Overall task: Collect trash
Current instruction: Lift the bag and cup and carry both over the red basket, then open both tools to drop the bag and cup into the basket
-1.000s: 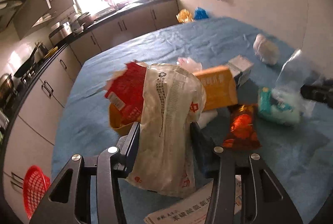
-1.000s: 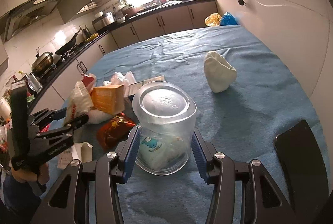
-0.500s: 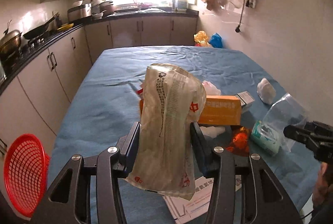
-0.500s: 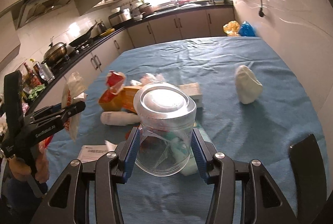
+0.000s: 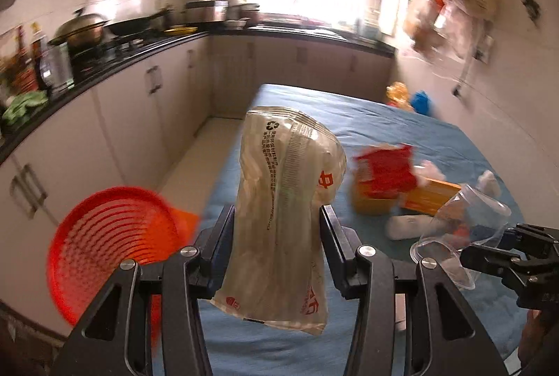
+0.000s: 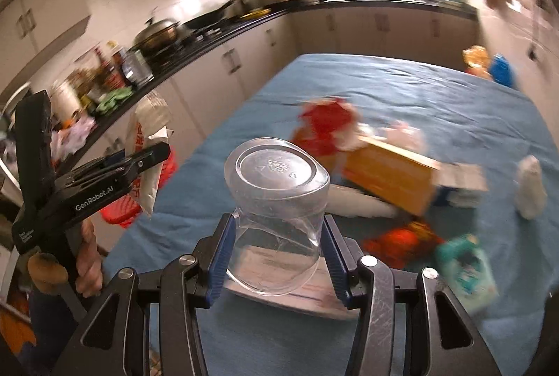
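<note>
Clear plastic cup (image 6: 276, 218) sits pinched between the fingers of the right gripper (image 6: 276, 246), base pointing away from the camera, mouth toward it, walls dented by the squeeze. Nothing visible inside it. Left gripper (image 5: 276, 236) holds a pale, crinkly food bag (image 5: 283, 218) w/ black print and red marks; bag's long axis runs along the fingers, top end sticking up past the tips, bottom hanging below.

Both items are lifted off the blue-cloth tabletop (image 5: 384, 124). Red mesh basket (image 5: 111, 246) stands on the floor beside the tabletop's left edge, low and left of the left gripper. Left hand looks nearer to it; in the right wrist view the basket (image 6: 118, 215) shows only partly, behind the left gripper and bag. Basket contents can't be made out, too blurred.

Still on the tabletop: orange carton (image 6: 387, 180), red wrapper (image 6: 325, 124), white crumpled wad (image 6: 531, 190), teal packet (image 6: 468, 267), orange foil pack (image 6: 401, 239).
</note>
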Motion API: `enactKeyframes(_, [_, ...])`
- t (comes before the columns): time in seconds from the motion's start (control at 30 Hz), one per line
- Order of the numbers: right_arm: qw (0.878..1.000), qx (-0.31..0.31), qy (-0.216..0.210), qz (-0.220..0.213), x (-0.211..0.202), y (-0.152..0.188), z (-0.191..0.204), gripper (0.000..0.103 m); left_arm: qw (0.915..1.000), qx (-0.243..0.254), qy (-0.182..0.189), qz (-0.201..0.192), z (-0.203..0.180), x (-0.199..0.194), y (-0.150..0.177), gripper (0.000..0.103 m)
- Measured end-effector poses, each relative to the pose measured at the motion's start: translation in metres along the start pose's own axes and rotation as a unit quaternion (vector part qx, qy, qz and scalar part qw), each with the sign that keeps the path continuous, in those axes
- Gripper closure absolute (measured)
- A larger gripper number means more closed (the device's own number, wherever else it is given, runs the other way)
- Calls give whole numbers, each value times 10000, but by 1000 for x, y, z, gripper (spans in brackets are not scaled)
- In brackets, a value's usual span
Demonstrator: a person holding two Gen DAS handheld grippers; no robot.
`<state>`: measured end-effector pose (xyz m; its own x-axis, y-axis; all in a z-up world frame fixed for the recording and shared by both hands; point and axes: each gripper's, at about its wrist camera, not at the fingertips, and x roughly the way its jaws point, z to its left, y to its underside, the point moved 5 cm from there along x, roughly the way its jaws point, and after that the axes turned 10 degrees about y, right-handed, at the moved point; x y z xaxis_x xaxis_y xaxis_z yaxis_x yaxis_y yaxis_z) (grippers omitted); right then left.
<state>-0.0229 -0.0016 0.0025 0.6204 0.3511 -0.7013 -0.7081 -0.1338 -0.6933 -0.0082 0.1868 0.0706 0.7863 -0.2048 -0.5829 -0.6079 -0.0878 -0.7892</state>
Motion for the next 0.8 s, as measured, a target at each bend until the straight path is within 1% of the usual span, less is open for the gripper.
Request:
enactKeyframes(0.17, [9984,-454,-297,183,22,-19,62,50,9979,-470,-439,-52,65,-19,7,56])
enactKeyframes(0.2, [9977,-540,-353,207,26,-23,75,50,9967,-602,-550,-60,81,-23,10,56])
enactKeyframes(0.4, [9923,-1002,-663,292,57,-48,153,49,9887,-1162,-949,-44,146,-34,29,56])
enactKeyframes(0.53, [9883,-1181,-827,494,91,-55,198,49,9851,-1334,-1090,8,172,-36,40,56])
enactKeyframes(0.63, [9862,-1235,-904,636,114,-56,221,49,9834,-1422,-1123,62,183,-33,45,56])
enactKeyframes(0.8, [9848,-1183,-927,865,146,-58,237,49,9829,-1458,-1127,38,192,-31,49,54])
